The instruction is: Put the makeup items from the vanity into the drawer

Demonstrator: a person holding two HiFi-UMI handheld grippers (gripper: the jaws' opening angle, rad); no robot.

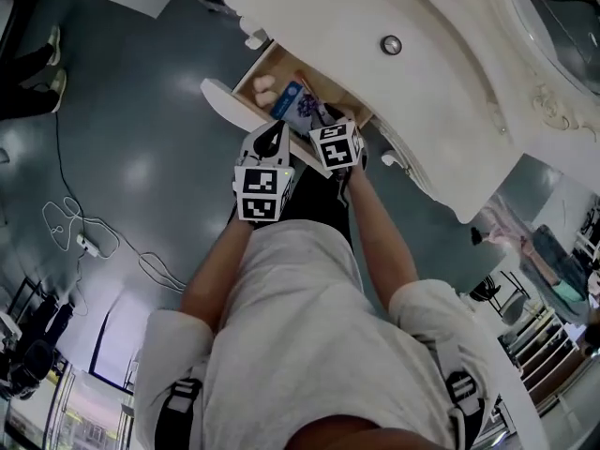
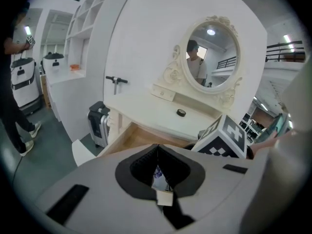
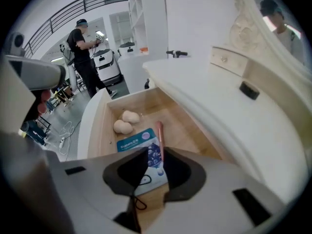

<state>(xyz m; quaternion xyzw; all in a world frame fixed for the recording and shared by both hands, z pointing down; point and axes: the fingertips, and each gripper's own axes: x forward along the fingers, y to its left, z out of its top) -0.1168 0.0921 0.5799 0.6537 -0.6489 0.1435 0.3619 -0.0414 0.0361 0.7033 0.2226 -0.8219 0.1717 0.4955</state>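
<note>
Forearms (image 1: 220, 270) reach down and forward, side by side, over the open drawer (image 3: 183, 126). The left hand-held gripper (image 2: 157, 150) is pinched closed on nothing; the right hand-held gripper (image 3: 155, 152) stands a crack apart, empty. Packet (image 3: 139, 143), pencil (image 3: 159, 133) and sponges (image 3: 124, 122) lie inside. One small pot (image 1: 391, 45) sits on the bench (image 1: 441, 111); being round, it could slip from the jaws.

On my feed the white vanity worktop (image 1: 441, 92) carries a small round black pot (image 1: 391, 44), with the oval mirror (image 2: 213, 57) standing at its back.
</note>
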